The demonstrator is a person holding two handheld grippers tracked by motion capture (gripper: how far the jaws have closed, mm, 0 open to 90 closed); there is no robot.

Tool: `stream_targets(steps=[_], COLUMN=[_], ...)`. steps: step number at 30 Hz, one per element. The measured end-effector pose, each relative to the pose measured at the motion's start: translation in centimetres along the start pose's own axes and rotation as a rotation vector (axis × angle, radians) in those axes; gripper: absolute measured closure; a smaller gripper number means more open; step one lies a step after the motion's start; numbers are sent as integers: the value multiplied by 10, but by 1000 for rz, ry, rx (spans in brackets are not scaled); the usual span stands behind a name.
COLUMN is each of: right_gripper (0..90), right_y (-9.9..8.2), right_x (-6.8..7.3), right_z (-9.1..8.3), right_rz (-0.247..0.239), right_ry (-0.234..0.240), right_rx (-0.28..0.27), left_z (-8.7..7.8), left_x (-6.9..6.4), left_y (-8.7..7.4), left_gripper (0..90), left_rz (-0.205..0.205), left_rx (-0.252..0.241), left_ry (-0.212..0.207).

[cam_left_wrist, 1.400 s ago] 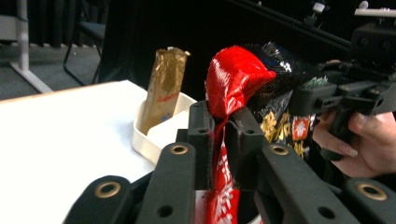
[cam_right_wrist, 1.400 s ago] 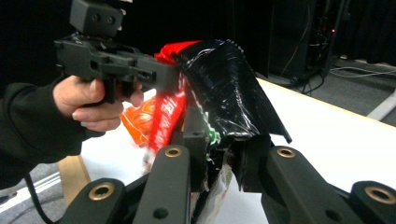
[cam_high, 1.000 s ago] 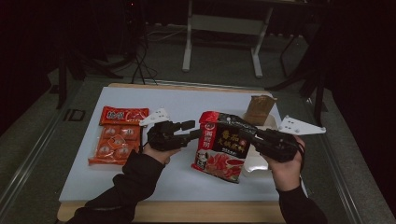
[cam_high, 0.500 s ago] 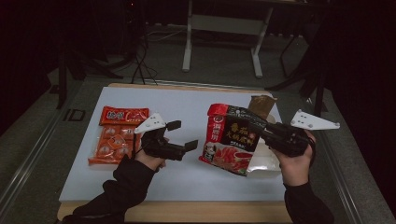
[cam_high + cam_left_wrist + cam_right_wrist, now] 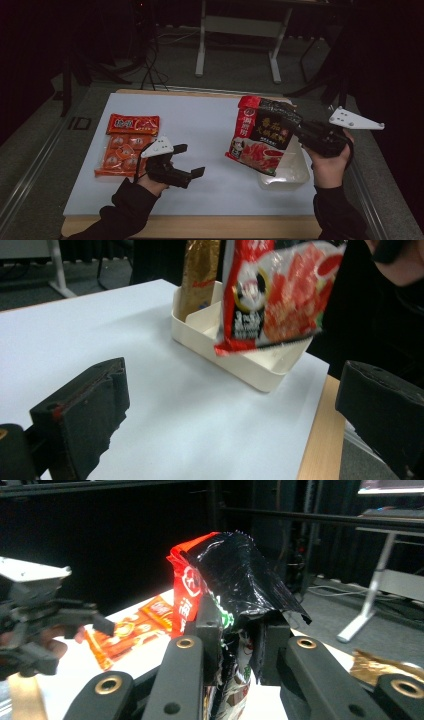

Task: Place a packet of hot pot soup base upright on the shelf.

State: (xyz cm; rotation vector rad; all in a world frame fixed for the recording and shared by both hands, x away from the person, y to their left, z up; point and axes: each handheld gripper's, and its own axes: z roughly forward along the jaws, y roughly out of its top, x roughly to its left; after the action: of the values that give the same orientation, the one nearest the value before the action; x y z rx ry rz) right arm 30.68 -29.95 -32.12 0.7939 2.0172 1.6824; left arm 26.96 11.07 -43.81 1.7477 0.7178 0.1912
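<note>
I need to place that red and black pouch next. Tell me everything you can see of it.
The red and black pouch is a glossy plastic food packet, red along its top and bottom with a dark middle panel, printed with tomato pictures. It hangs tilted in the air above the white tray, its creased edge pinched in the right gripper. Nothing else touches it.

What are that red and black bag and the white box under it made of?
The bag looks like glossy printed plastic film: it crinkles and reflects light. The box looks like smooth, matte cream plastic with thin moulded walls and a divider, though that is only a guess from its look.
</note>
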Motion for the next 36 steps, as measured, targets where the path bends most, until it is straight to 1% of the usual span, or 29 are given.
stream_targets(steps=[1, 2, 3, 4, 9, 15, 16, 18, 19, 21, 23, 24, 25, 26, 28, 30, 31, 32, 33, 34, 36], right_gripper=[771, 771, 771, 771, 770, 770, 770, 770, 770, 770, 769, 769, 769, 769, 768, 767, 767, 767, 766, 765, 765], right_y=[1, 2, 2, 4, 5, 1, 0, -1, -1, -3, -4, -4, -4, -6, -7, -10, -10, -14, -15, -17, -20], right_x=[-2, -5, -5, -13, -26, -44, -48, -54, -54, -62, -68, -71, -71, -78, -83, -88, -88, -92, -93, -95, -99], right_z=[-1, -2, -2, -4, -7, -10, -10, -11, -11, -13, -15, -15, -15, -15, -15, -14, -14, -13, -13, -12, -11], right_rz=[-1, -2, -2, -9, -4, 19, 16, 15, 15, 15, 12, 15, 15, 17, 13, 5, 5, -3, -22, -31, -20], right_ry=[-6, -15, -15, -39, -77, -123, -129, -154, -154, -174, -179, -182, -182, -172, -160, -150, -150, -161, -158, -139, -151], right_rx=[-5, -7, -7, -14, -25, -29, -30, -24, -24, -24, -23, -16, -16, -12, -12, -23, -23, -31, -38, -34, -23], left_z=[-1, -2, -2, -4, -10, -19, -21, -24, -24, -29, -30, -30, -30, -30, -29, -29, -29, -29, -29, -29, -29], left_x=[0, 0, 0, 1, 3, 5, 5, 4, 4, 4, 4, 4, 4, 6, 7, 8, 8, 7, 7, 7, 7], left_y=[-3, -8, -8, -13, -30, -50, -53, -59, -59, -67, -72, -74, -74, -79, -81, -81, -81, -81, -81, -81, -82], left_gripper=[13, 13, 13, 13, 13, 13, 13, 13, 13, 13, 13, 13, 13, 13, 13, 13, 13, 13, 13, 13, 13], left_rz=[11, 23, 23, 21, -2, -37, -42, -42, -42, -45, -63, -66, -66, -76, -89, -85, -85, -77, -76, -75, -74], left_rx=[-3, 8, 8, 22, 26, 40, 40, 41, 41, 42, 33, 36, 36, 33, 35, 34, 34, 37, 32, 31, 31], left_ry=[8, 11, 11, 18, 23, 46, 48, 61, 61, 72, 72, 73, 73, 74, 74, 74, 74, 75, 74, 74, 72])
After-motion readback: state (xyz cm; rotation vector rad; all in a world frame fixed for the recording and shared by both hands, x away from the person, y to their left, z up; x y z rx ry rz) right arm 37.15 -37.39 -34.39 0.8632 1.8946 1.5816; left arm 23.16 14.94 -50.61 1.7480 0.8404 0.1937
